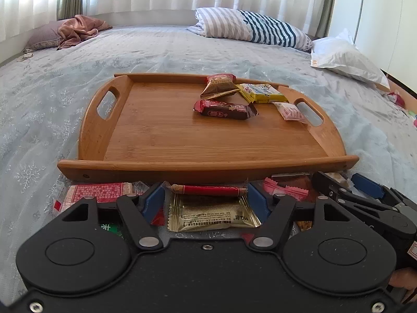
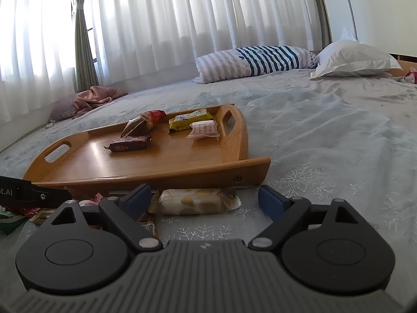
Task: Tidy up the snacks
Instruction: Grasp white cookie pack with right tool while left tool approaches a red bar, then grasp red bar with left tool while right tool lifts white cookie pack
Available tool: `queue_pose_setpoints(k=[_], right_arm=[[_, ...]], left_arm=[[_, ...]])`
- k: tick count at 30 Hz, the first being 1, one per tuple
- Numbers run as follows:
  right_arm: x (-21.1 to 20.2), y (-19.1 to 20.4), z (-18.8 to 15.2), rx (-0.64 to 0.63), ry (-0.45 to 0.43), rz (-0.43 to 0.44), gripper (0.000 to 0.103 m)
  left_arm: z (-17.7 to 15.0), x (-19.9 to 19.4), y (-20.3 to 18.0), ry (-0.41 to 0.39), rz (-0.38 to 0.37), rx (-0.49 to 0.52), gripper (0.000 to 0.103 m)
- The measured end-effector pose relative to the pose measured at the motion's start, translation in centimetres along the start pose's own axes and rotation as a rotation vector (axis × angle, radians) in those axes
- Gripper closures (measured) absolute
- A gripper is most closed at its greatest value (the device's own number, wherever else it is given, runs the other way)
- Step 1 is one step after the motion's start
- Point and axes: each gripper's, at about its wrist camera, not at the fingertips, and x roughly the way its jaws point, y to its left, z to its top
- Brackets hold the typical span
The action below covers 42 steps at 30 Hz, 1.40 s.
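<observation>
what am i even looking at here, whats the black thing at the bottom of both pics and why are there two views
The black shape is a hand-held grasping tool with two blue-padded fingers; a person holds one in each hand, and there is no robot arm. Each tool carries a wide-angle camera looking forward along its fingers, so you get one picture per hand.

The left tool is open, with a gold packet and a thin red stick snack lying between its fingers. The right tool is also open, around a pale biscuit packet. Neither holds anything yet.

All of this sits on a bed with a pale snowflake-patterned cover. Just beyond the tools is a wooden tray already holding four snacks, among them a dark red bar and a yellow packet. More loose snacks lie on the cover before the tray.
</observation>
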Motion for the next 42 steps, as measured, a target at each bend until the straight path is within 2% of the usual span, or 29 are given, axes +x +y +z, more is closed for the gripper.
queue_pose_setpoints(k=[13,17,21,25,27,30,37,42], right_arm=[[-0.7,1.1,0.1,-0.075,-0.012,-0.017,0.025],[-1.2,2.0,0.3,-0.124,0.01,-0.054,0.025],[-1.3,2.3,0.3,-0.146,0.022,-0.068,0.026],[-1.1,2.0,0.5,-0.125,0.039,-0.061,0.025],[-1.1,1.9,0.4,-0.117,0.042,-0.061,0.024],[-1.1,1.8,0.3,-0.113,0.042,-0.061,0.023],[-0.6,1.7,0.3,-0.109,0.057,-0.06,0.022],[-0.2,1.6,0.1,-0.114,0.075,-0.059,0.022]], left_arm=[[-1.1,-2.1,-0.9,-0.007,0.017,0.049,0.038],[-1.8,-2.4,-0.9,0.016,0.012,0.049,0.039],[-1.9,-2.8,-1.1,-0.001,0.042,0.074,0.038],[-1.3,-3.3,-1.0,-0.046,0.047,0.075,0.023],[-0.7,-2.9,-1.0,-0.051,0.055,0.074,0.023],[-0.1,-2.2,-0.7,-0.045,0.021,0.049,0.019],[0.6,0.4,-0.5,0.006,0.008,0.018,0.019],[0.4,1.4,-0.2,0.043,-0.003,-0.004,0.028]])
